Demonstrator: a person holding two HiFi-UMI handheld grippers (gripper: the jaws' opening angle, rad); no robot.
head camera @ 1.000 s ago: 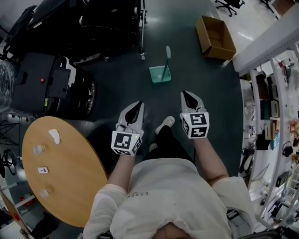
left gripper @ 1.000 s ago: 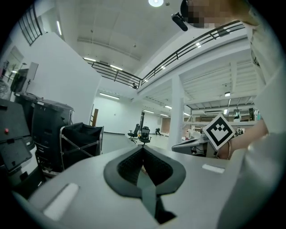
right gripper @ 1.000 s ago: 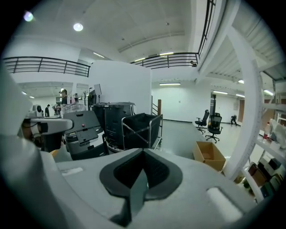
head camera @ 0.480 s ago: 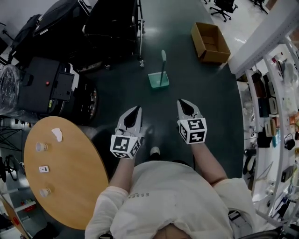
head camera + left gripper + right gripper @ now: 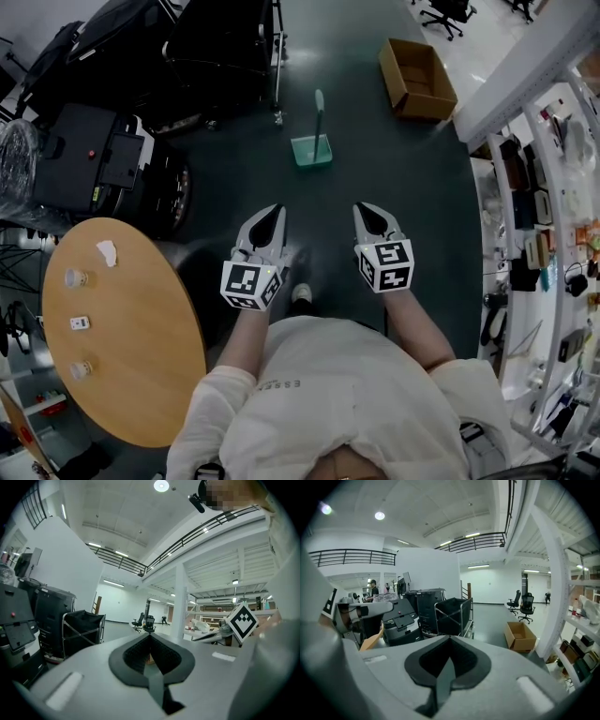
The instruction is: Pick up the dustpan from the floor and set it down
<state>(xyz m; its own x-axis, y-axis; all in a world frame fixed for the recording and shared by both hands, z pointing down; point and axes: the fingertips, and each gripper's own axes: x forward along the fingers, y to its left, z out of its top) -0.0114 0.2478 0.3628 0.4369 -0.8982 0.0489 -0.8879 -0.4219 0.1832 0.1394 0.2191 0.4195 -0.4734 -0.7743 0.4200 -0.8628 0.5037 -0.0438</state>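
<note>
Your left tool (image 5: 273, 210) and right tool (image 5: 362, 208) are both pinched closed on nothing, so reach the dustpan (image 5: 312, 150) like that and you'll probably just tip it.

Open floor (image 5: 375, 169) ahead; cart (image 5: 225, 47) left, box (image 5: 419, 77) right.

- The dustpan (image 5: 311, 150) stood on the floor (image 5: 384, 169) ahead of the person (image 5: 347, 394).
- A cardboard box (image 5: 417, 80) lay beyond it, to the right.
- The tabletop (image 5: 141, 375) sat at left.
</note>
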